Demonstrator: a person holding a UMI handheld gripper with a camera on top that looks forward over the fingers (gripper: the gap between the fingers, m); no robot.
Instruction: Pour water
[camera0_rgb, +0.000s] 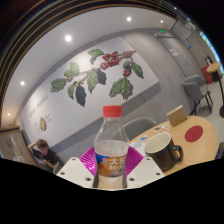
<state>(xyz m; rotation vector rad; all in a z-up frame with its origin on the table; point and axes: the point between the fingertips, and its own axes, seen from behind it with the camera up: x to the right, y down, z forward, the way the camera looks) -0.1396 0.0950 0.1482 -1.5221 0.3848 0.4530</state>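
Hand-held gripper (110, 172) clamps its 2 fingers on the clear plastic bottle with red cap (111, 150), upright beside the dark round mug (162, 152) on the surface (205, 148); pouring apparently not yet begun.

Claw (111, 172) clamped, held upright, raised.

A single wide-angle view rides on the tongs (111, 172) and looks forward along their two fingers, which show at the bottom centre of the frame. It sits very close to a bottle (111, 148) that fills the lower centre, and is tipped slightly upward, so the wall with its leaf mural (98, 74) spans the middle and the ceiling lights arc across the top. The table (200, 145) lies at the lower right.
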